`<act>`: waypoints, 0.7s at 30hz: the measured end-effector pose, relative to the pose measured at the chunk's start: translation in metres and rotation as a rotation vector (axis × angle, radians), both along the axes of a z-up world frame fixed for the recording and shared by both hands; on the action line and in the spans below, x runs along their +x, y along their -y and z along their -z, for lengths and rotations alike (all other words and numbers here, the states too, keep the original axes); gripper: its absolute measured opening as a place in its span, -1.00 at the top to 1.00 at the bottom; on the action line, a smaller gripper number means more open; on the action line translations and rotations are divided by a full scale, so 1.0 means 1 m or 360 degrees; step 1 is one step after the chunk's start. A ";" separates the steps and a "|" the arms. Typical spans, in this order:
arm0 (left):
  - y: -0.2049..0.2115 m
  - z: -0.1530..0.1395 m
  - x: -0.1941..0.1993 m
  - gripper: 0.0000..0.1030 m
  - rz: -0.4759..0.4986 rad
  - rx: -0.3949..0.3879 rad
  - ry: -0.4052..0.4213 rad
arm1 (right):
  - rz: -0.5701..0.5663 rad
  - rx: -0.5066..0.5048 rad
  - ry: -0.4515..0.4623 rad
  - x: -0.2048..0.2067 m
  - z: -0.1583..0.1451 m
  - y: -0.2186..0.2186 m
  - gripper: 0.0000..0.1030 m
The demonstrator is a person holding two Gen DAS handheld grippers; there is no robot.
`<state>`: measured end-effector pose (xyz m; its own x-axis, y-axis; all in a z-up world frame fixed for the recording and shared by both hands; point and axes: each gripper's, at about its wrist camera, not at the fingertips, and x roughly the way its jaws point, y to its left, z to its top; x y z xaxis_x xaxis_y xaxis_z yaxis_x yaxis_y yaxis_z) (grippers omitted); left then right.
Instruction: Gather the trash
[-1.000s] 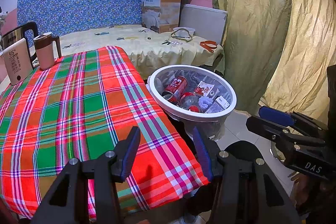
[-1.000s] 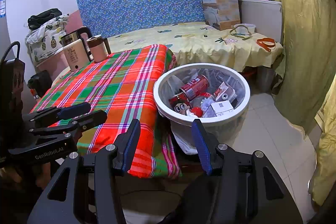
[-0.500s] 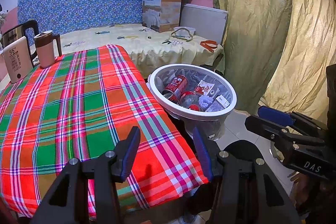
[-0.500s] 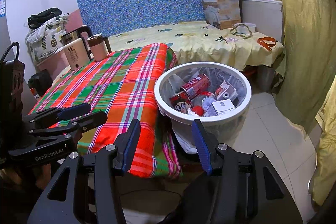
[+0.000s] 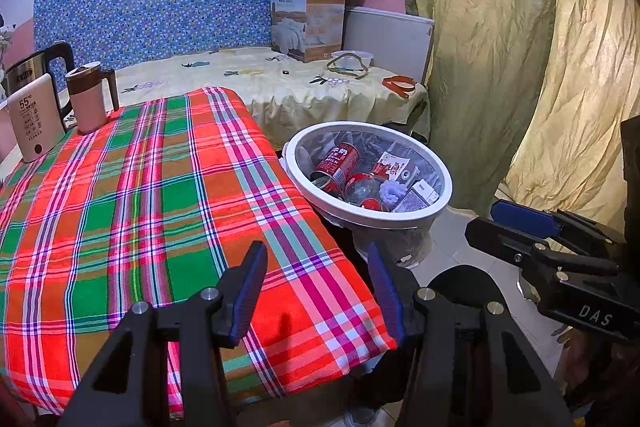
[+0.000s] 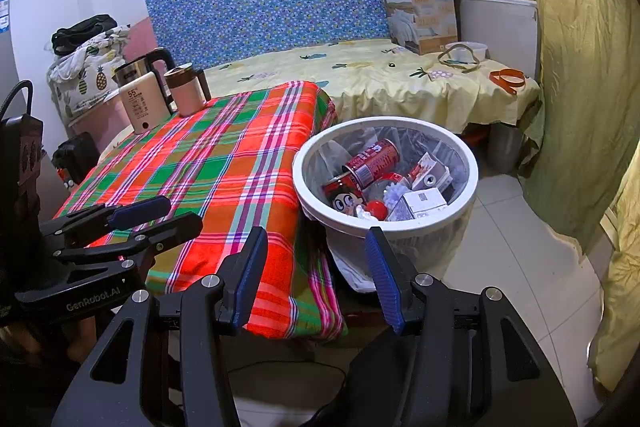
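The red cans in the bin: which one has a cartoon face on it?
The lower can, nearest the plaid table's side of the bin. It shows big round eyes; the upper can lies tilted with only white writing.

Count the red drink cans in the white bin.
2 red metal cans in the round white plastic bin: one lying across the top, one cartoon-faced below it. Others may be buried underneath.

Woven plaid tablecloth [image 5: 160,195]; glossy white plastic bin [image 6: 468,163]; metal cans [image 6: 372,159].
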<state>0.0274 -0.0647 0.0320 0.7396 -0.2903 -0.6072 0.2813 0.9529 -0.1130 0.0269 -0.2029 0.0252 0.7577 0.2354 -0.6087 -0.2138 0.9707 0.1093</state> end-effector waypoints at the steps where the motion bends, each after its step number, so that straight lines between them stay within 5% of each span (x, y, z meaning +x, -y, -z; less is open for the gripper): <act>1: 0.000 0.000 0.000 -0.05 0.0002 -0.0001 0.0000 | 0.0000 -0.0001 0.0001 0.000 0.000 0.000 -0.02; 21: 0.000 0.002 -0.002 -0.05 -0.0001 0.0019 -0.0002 | 0.0003 0.0002 -0.0003 0.000 0.001 0.002 -0.02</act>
